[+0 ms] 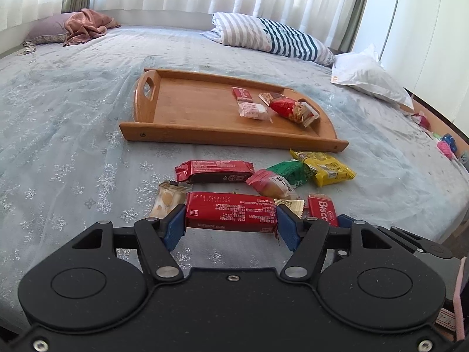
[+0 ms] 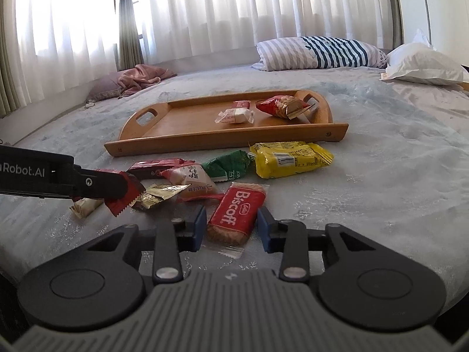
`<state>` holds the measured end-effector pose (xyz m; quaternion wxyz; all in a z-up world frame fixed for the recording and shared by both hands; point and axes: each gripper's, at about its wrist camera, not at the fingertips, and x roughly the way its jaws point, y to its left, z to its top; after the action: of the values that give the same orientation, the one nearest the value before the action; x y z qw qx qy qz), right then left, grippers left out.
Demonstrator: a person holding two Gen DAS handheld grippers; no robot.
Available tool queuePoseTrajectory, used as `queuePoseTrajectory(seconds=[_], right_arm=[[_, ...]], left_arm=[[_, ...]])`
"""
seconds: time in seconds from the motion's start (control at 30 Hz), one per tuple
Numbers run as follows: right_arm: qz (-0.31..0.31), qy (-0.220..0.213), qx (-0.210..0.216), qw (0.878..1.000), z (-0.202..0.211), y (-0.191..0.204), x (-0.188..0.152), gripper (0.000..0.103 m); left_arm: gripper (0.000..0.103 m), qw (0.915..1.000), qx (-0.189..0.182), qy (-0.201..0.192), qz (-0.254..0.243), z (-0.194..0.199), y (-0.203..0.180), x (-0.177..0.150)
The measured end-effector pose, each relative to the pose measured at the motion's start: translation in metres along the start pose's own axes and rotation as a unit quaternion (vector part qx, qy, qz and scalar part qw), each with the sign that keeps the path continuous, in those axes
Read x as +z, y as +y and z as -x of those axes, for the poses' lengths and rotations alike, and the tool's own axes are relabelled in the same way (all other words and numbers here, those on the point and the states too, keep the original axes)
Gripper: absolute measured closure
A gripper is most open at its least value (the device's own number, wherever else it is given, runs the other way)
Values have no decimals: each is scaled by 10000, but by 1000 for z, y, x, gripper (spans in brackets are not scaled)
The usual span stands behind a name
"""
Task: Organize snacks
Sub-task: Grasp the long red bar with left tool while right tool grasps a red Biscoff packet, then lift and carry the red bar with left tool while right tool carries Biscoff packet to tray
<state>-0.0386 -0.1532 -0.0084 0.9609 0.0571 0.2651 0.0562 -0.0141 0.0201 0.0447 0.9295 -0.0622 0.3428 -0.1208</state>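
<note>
Two claws low over snacks on a bed.
Pinches a long red bar (image 1: 231, 212) with the left claw (image 1: 231, 223), one blue pad on each end, at the bottom middle of the left view. Puts the right claw (image 2: 231, 226) around a red Biscoff pack (image 2: 236, 214) lying flat on the bed cover (image 2: 381, 190), bottom middle of the right view, pads very close on both sides (cannot tell if squeezing or just beside). Shows more loose snacks just past the claws: a yellow pack (image 2: 290, 160), a green pack (image 2: 228, 164), another red bar (image 1: 217, 171). Shows a wooden tray (image 1: 181, 135) in the middle of both views, behind the loose pile, with a red nut bag (image 1: 290, 108), a small white sweet (image 1: 253, 111) and a little red pack (image 1: 241, 93) inside. Shows a striped pillow (image 1: 272, 36) at the upper right.
</note>
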Motion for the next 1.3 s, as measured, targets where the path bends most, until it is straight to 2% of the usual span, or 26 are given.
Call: queuePoseTrajectory(seconds=[0.17, 0.23, 0.27, 0.4, 0.47, 0.53, 0.57, 0.7, 0.77, 0.9, 1.1, 1.13, 1.17, 1.3], right_arm=[[12, 4, -41, 10000, 7, -6, 3, 67], [3, -18, -164, 9999, 10, -8, 5, 90], [-16, -26, -195, 9998, 11, -10, 6, 91], [-83, 42, -259, 9996, 10, -17, 9, 87], [-189, 68, -220, 9996, 9, -20, 8, 73], [-302, 77, -171, 9994, 9, -21, 7, 69], [-325, 74, -144, 9993, 9, -21, 7, 62], [-229, -24, -114, 9997, 8, -10, 7, 54], [-183, -99, -173, 9996, 7, -5, 7, 45], [-163, -168, -387, 9990, 1, 2, 8, 44], [-189, 21, -567, 9982, -10, 4, 8, 45], [-207, 60, -530, 9984, -10, 3, 8, 60], [-225, 93, -493, 9985, -10, 2, 8, 67], [-217, 134, -344, 9991, -5, -2, 13, 68]], left_arm=[[40, 9999, 80, 31, 58, -4, 1, 2], [40, 9999, 80, 37, 98, -7, 2, 5], [40, 9999, 68, 36, 111, -7, 3, 6], [40, 9999, 60, -2, 102, -9, 1, 10], [40, 9999, 65, -19, 80, -9, 0, 11], [40, 9999, 68, -15, 86, -10, 0, 11], [40, 9999, 73, -14, 88, -10, 0, 12], [40, 9999, 85, -10, 104, -10, -1, 12], [40, 9999, 89, -8, 97, -11, -1, 12], [40, 9999, 84, -8, 98, -11, 0, 12], [40, 9999, 70, -34, 110, -12, -1, 12], [40, 9999, 65, -39, 110, -13, -2, 13], [40, 9999, 58, -44, 107, -14, -2, 13], [40, 10000, -3, -59, 75, -18, -5, 19]])
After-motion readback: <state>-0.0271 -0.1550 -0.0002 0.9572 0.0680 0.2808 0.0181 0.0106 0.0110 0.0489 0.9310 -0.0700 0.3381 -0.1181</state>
